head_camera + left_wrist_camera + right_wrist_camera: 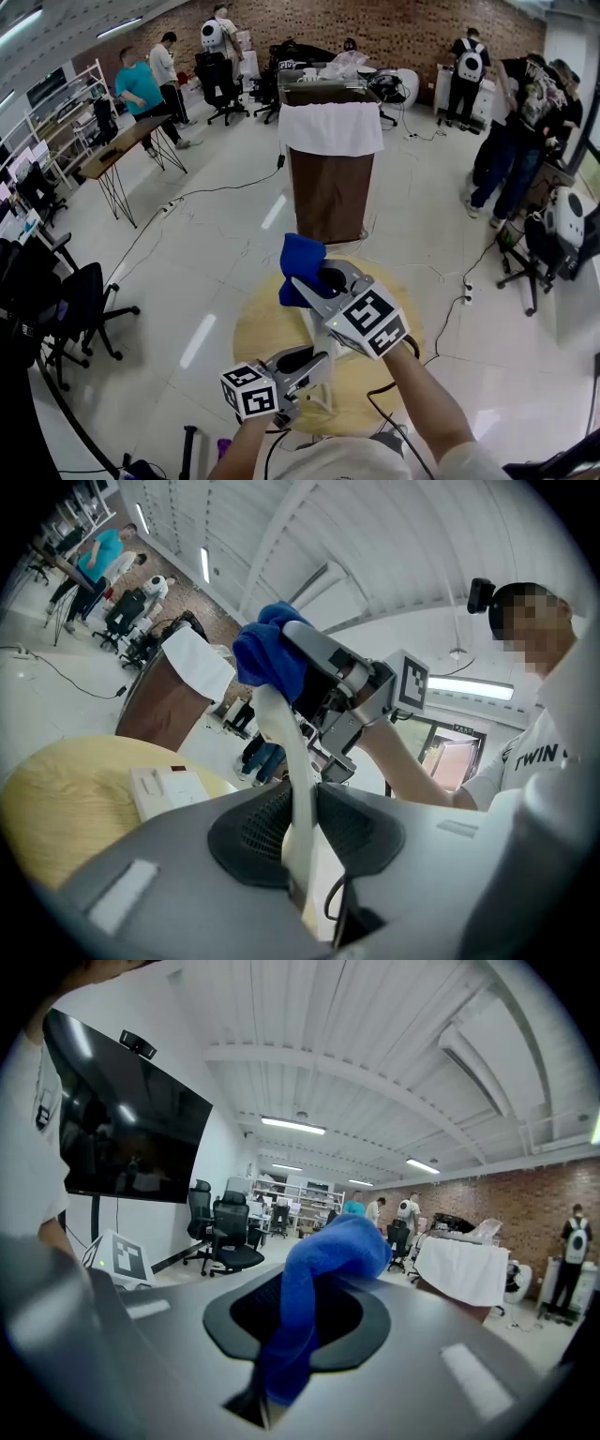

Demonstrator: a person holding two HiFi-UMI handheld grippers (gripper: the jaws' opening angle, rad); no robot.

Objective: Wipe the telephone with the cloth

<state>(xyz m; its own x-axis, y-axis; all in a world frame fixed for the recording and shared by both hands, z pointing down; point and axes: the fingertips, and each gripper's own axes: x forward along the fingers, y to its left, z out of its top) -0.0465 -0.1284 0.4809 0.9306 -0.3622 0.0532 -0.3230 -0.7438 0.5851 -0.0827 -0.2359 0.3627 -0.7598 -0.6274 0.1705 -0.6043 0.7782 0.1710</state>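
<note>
Our left tongs (302,832) are clamped partway shut on 1 white telephone handset (286,733). Right tongs (295,1321) pinch 1 blue cloth (333,1246), bunched vs. the handset's far end. Below, 1 phone base (169,789) lies on the round wooden surface (66,799), mostly hidden behind both tongs in head view. Room: glossy pale floor (216,234), brick back wall (394,28), 1 brown cabinet (330,192) w/ white drape (330,128); people (141,89) too small to count.

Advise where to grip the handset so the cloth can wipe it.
Probably by its near end, end-on, as the left tongs hold it now, pads on opposite sides. The handset is long and slim, so that leaves most of its length sticking out free for the blue cloth in the right tongs.
</note>
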